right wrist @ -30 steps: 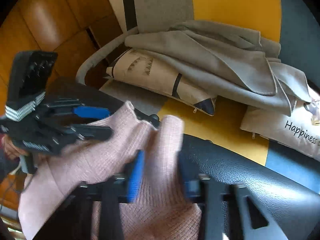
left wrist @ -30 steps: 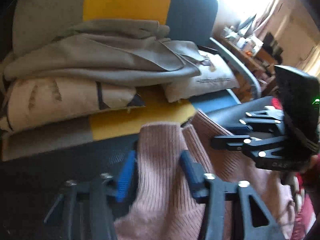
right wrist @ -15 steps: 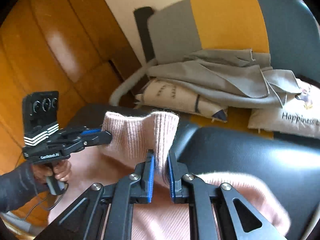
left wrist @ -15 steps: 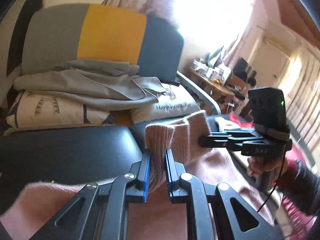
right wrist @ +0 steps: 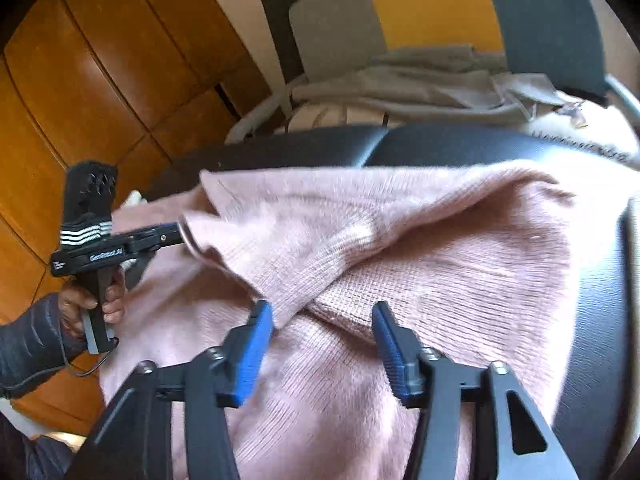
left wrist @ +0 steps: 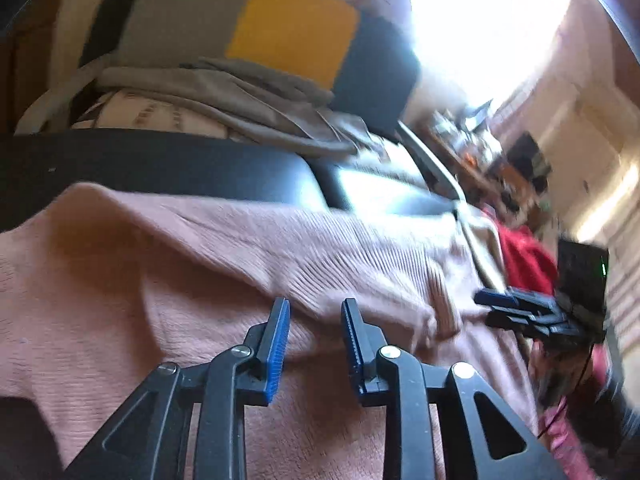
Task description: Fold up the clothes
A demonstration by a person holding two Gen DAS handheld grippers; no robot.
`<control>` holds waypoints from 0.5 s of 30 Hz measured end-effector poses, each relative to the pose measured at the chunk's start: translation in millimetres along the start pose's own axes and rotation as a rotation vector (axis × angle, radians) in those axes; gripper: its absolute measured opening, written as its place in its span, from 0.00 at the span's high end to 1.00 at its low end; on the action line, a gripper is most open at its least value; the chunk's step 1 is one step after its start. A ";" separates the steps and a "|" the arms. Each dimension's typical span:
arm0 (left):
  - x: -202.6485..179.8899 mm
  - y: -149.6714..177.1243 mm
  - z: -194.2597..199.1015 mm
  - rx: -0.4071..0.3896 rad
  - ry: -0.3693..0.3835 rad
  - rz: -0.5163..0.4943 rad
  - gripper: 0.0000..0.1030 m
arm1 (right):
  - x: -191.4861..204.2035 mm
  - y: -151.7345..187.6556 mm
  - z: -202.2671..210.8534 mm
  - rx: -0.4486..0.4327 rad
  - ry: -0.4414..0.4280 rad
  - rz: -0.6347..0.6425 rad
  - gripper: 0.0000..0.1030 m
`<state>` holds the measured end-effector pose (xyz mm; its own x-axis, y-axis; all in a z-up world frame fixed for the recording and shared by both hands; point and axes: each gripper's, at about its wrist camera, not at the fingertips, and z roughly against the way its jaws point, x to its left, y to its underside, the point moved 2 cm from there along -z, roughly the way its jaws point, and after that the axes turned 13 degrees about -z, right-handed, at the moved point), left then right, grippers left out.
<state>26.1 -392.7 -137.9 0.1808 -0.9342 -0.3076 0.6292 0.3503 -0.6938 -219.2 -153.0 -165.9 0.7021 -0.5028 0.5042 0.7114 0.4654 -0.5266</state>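
A pink knit sweater (left wrist: 240, 264) lies on a black leather seat (left wrist: 160, 168), its top part folded over toward me; it also shows in the right wrist view (right wrist: 400, 240). My left gripper (left wrist: 314, 308) is open, its blue pads just above the folded edge, holding nothing. My right gripper (right wrist: 322, 312) is open wide over the fold's corner. In the right wrist view the left gripper (right wrist: 176, 234) sits at the sweater's left edge. In the left wrist view the right gripper (left wrist: 492, 304) sits at its right edge.
A grey garment (right wrist: 420, 80) lies over patterned cushions (left wrist: 160, 116) on a grey, yellow and blue chair (left wrist: 288, 28) behind the seat. Wooden cabinet doors (right wrist: 100, 80) stand at the left. A red cloth (left wrist: 524, 256) and a cluttered table (left wrist: 480, 148) are at the right.
Both grippers were shut on the sweater's raised edge half a second ago. They have brought it down toward me, folding the sweater over, and both have opened and let go.
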 end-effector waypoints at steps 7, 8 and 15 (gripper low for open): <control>-30.7 -25.2 -29.7 0.024 -0.018 -0.072 0.72 | 47.4 -26.5 -15.0 -0.078 0.004 0.041 0.47; -35.8 -16.9 -39.4 0.068 -0.036 -0.099 0.72 | 55.5 -23.6 -26.7 -0.060 0.012 0.063 0.47; -35.6 24.9 -52.9 0.038 -0.073 -0.179 0.70 | 52.5 28.5 -67.5 -0.053 0.141 0.193 0.43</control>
<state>-4.7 -347.2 -178.7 0.1169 -0.9843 -0.1324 0.6842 0.1765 -0.7077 -164.1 -215.3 -200.6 0.8109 -0.5071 0.2920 0.5595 0.5257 -0.6408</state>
